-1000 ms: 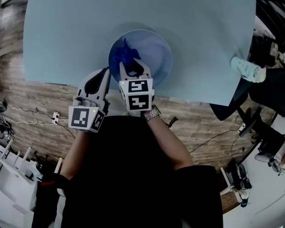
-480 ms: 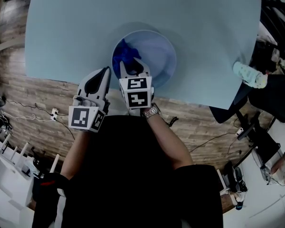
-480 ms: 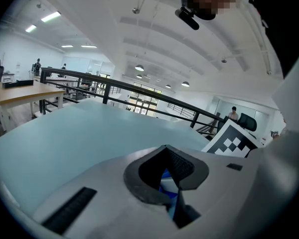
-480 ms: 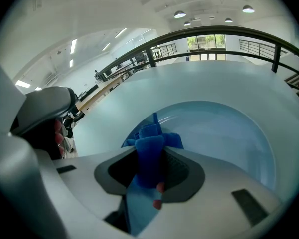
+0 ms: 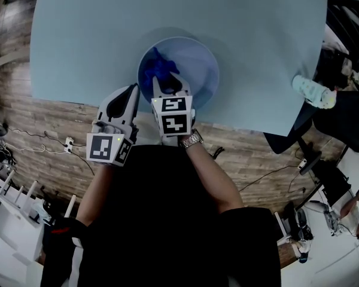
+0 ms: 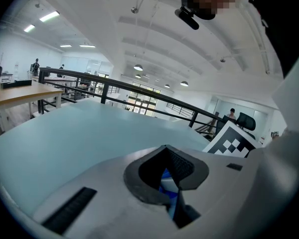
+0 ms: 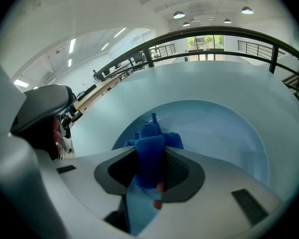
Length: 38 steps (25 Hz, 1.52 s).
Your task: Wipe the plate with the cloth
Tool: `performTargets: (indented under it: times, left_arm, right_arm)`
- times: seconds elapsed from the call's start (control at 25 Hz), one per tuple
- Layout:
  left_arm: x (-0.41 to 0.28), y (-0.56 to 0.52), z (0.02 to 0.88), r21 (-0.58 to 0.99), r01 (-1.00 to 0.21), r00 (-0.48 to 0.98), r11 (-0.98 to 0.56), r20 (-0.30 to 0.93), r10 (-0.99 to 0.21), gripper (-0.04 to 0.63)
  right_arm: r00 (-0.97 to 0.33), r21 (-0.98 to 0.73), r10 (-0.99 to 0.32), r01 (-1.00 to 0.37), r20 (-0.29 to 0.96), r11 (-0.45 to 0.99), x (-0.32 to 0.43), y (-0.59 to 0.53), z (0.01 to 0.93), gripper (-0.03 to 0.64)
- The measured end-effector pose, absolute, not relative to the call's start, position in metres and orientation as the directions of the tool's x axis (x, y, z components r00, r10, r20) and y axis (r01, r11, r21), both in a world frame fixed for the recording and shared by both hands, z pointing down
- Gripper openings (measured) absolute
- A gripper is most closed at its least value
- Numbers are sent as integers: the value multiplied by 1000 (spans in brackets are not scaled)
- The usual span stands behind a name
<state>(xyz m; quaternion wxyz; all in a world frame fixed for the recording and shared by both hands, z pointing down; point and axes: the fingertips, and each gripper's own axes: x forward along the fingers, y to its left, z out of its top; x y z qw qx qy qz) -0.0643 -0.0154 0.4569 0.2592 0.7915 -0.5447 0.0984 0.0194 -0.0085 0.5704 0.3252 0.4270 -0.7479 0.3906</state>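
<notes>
A light-blue plate point(image 5: 194, 70) lies near the front edge of the pale blue table point(image 5: 84, 34). A dark blue cloth point(image 5: 158, 70) rests on the plate's left part. My right gripper point(image 5: 169, 87) is shut on the cloth and reaches over the near rim. In the right gripper view the cloth point(image 7: 150, 151) bunches between the jaws of the right gripper point(image 7: 150, 172), with the plate point(image 7: 224, 133) beyond. My left gripper point(image 5: 131, 93) sits at the plate's near-left rim. In the left gripper view that left gripper point(image 6: 168, 182) is closed on a thin blue-white edge, apparently the plate's rim.
A white and teal bottle point(image 5: 312, 90) lies at the table's right edge. The table's front edge point(image 5: 66, 103) runs just behind my grippers, with wooden floor point(image 5: 42, 136) and cables below. Dark furniture point(image 5: 341, 109) stands at the right.
The right gripper and the cloth have shifted slightly on the plate's left part. The left gripper stays at the rim.
</notes>
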Motion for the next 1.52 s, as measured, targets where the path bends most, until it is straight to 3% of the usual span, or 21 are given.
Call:
performTargets:
  times: [1.52]
  left_arm:
    - [-22, -9, 453, 305, -880, 469, -365, 424, -775, 2]
  right_arm:
    - [-218, -179, -438, -975, 872, 129, 126, -5, 572, 118]
